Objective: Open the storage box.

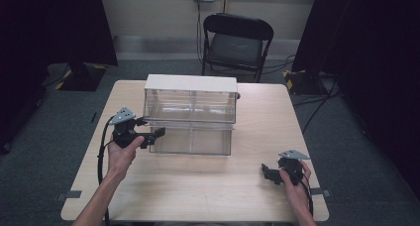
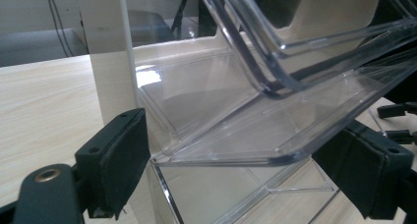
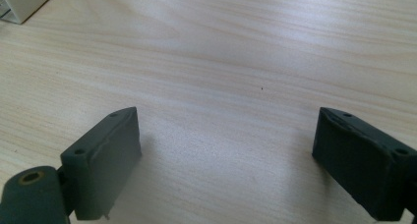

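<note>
The clear drawer unit (image 1: 190,114) stands mid-table (image 1: 208,186), its lower drawer (image 1: 195,139) pulled out toward the person, long axis running left to right. The left tool (image 1: 151,136) is at that drawer's left front corner, jaws wide apart with the clear rim (image 2: 226,157) between them, not yet clamped. The right tool (image 1: 270,174) rests well apart near the table's right front, jaws spread wide over bare wood, so the left hand is far nearer.
</note>
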### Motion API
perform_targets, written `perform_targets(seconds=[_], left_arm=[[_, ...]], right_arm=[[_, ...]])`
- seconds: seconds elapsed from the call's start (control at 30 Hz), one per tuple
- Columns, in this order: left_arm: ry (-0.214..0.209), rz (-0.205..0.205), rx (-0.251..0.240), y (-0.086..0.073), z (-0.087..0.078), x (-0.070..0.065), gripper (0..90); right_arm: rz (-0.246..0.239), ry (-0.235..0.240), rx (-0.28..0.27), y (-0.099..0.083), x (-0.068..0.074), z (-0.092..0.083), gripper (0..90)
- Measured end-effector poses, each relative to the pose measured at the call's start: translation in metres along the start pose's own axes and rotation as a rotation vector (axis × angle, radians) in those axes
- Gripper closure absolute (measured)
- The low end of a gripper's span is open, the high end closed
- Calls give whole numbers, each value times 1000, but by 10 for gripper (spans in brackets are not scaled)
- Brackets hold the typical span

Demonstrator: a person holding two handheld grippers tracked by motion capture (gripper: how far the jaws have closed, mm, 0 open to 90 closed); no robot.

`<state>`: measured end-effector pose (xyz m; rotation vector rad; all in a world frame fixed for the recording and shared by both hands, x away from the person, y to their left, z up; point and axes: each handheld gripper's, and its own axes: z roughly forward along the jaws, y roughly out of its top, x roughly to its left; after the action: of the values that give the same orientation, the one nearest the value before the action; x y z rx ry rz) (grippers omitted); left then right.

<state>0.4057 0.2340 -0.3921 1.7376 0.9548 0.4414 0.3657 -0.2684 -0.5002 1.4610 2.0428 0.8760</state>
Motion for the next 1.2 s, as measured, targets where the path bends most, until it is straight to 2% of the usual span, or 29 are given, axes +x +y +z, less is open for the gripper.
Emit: perform_targets(seconds=[0.13,0.83,1.2], left_arm=[[-2,-5,-3,1,-1,-3,148],[-7,-2,0,1,0,-2,151],[-15,-15,-1,1,1,-2,151]], right_arm=[[0,0,0,0,0,0,101],[0,0,0,0,0,0,101],[0,0,0,0,0,0,101]])
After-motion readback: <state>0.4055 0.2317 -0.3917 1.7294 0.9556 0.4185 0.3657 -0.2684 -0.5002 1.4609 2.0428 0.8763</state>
